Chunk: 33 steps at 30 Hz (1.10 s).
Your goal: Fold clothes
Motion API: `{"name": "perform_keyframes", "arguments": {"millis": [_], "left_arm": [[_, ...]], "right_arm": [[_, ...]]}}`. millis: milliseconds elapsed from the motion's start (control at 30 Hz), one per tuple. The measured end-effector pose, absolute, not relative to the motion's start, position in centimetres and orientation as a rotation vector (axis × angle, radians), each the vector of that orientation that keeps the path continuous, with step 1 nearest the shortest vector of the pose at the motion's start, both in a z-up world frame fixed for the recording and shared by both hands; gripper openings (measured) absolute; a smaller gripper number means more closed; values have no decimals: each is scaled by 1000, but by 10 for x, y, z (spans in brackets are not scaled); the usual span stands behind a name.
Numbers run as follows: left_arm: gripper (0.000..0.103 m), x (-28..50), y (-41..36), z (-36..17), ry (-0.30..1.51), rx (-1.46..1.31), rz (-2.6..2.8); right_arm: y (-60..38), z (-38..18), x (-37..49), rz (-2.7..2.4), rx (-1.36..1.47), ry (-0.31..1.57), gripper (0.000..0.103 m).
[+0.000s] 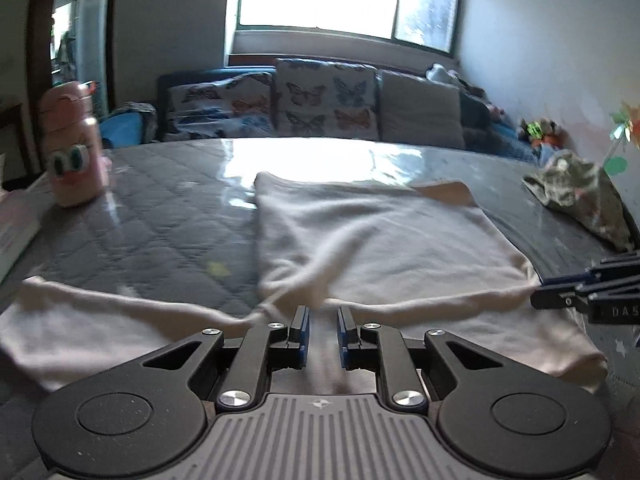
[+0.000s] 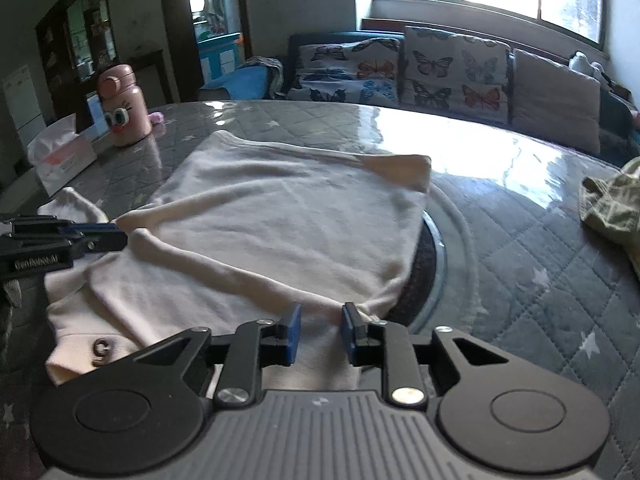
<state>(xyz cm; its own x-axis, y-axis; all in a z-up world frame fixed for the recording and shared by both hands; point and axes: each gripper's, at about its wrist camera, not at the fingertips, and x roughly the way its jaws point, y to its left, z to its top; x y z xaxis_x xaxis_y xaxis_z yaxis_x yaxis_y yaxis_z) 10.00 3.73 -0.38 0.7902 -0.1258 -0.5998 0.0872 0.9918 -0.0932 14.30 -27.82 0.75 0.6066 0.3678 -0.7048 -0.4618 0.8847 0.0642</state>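
Note:
A cream garment [image 1: 360, 232] lies on the grey quilted table [image 1: 152, 216], its upper part folded over. It also shows in the right wrist view [image 2: 280, 220]. My left gripper [image 1: 322, 322] sits at the garment's near fold with its jaws slightly apart and cloth between them; it also shows at the left of the right wrist view [image 2: 100, 236]. My right gripper [image 2: 320, 320] has its jaws slightly apart with the fold's right corner between them. It shows at the right edge of the left wrist view [image 1: 538, 294].
A pink bottle with cartoon eyes [image 1: 72, 148] stands at the table's left, next to a tissue box [image 2: 60, 156]. A camouflage cloth [image 1: 580, 196] lies at the right. A sofa with butterfly cushions [image 1: 320, 100] stands behind the table.

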Motion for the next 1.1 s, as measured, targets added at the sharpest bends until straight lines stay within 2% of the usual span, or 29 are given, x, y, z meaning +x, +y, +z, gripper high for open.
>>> {"name": "perform_keyframes", "arguments": {"millis": [133,233,300,600,767,967,1100], "left_arm": [[19,86,68,4,624,-83,-25],[31,76,93,10,608,-92,59],[36,70,110,11,605,-101,123],[46,56,172,5,617,-180,321],[47,54,195,-2,624,-235,365],[40,61,208,-10,641,-297,368],[39,65,213,-13,646,-330,392]], "right_arm": [[-261,13,136,538,-158,772,31],[-239,15,129,601,-200,771,34],[-221,16,125,648,-232,764,40],[-155,18,112,757,-310,720,40],[-133,9,110,780,-336,741,40],[-134,12,108,785,-340,734,41],[-140,18,107,780,-332,727,41]]}}
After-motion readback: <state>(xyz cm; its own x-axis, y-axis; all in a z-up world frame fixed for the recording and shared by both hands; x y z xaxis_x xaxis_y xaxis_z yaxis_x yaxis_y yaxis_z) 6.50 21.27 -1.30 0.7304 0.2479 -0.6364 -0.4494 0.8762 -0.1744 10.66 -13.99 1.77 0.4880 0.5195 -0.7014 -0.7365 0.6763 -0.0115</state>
